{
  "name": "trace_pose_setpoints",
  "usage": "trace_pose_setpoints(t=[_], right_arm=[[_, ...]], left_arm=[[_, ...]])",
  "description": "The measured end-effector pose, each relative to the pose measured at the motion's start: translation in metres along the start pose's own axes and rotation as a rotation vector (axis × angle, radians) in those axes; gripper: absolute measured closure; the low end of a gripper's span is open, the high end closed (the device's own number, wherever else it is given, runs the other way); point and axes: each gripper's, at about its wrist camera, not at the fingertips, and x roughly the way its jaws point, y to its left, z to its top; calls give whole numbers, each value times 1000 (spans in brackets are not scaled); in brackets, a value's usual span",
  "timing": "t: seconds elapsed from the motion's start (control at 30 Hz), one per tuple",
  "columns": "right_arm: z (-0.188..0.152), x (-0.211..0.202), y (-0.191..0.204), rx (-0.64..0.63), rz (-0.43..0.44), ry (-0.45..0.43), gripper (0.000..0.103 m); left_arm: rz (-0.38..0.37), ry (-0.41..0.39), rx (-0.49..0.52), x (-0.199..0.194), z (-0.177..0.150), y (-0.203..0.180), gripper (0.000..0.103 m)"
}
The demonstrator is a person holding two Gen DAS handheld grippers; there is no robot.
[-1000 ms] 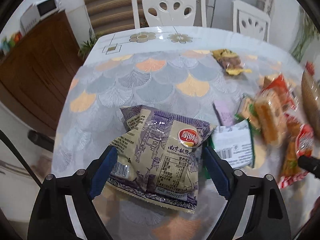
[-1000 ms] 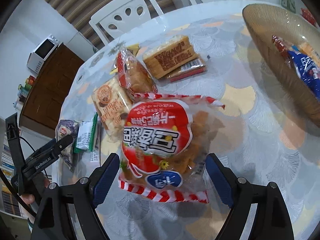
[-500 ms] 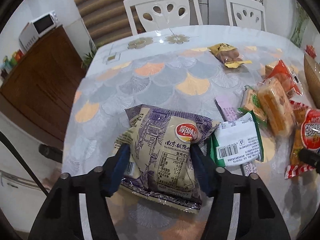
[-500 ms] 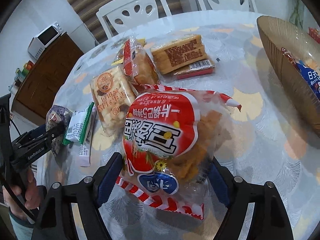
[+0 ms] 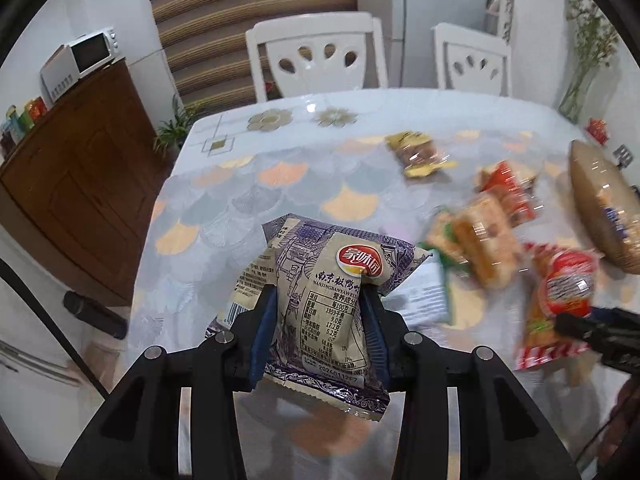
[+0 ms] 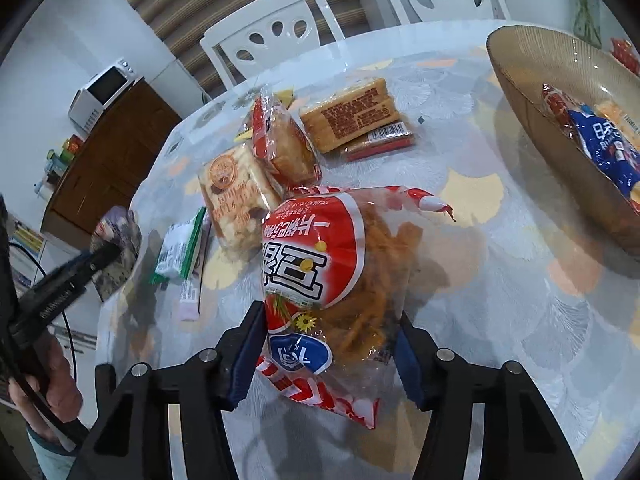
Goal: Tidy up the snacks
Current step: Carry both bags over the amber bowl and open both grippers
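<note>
My left gripper [image 5: 318, 316] is shut on a purple and beige snack bag [image 5: 332, 292] and holds it lifted above the table's near left part. My right gripper [image 6: 330, 340] is shut on a red and clear bag of fried snacks [image 6: 336, 272], raised off the table. The same red bag [image 5: 560, 296] shows at the right in the left wrist view, and the purple bag [image 6: 116, 248] at the left in the right wrist view. A brown ribbed bowl [image 6: 532, 64] at the right holds a blue packet [image 6: 608, 148] and other snacks.
On the patterned tablecloth [image 6: 500, 320] lie a green and white packet [image 6: 180, 248], a cracker pack [image 6: 236, 196], a red-wrapped bread [image 6: 284, 140], a wafer pack [image 6: 352, 112] and a yellow packet [image 5: 420, 152]. White chairs [image 5: 316, 60] stand behind; a wooden cabinet [image 5: 76, 184] is left.
Both grippers have closed tighter on their bags and lifted them off the table. The left gripper's view has tilted up, showing more of the room.
</note>
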Motion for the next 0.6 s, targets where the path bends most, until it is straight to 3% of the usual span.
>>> trace_pose_setpoints(t=[0.6], right_arm=[[-41,-66,-37,11,51,-26,48]], left_arm=[[-100,-132,161,-69,21,-114,65]])
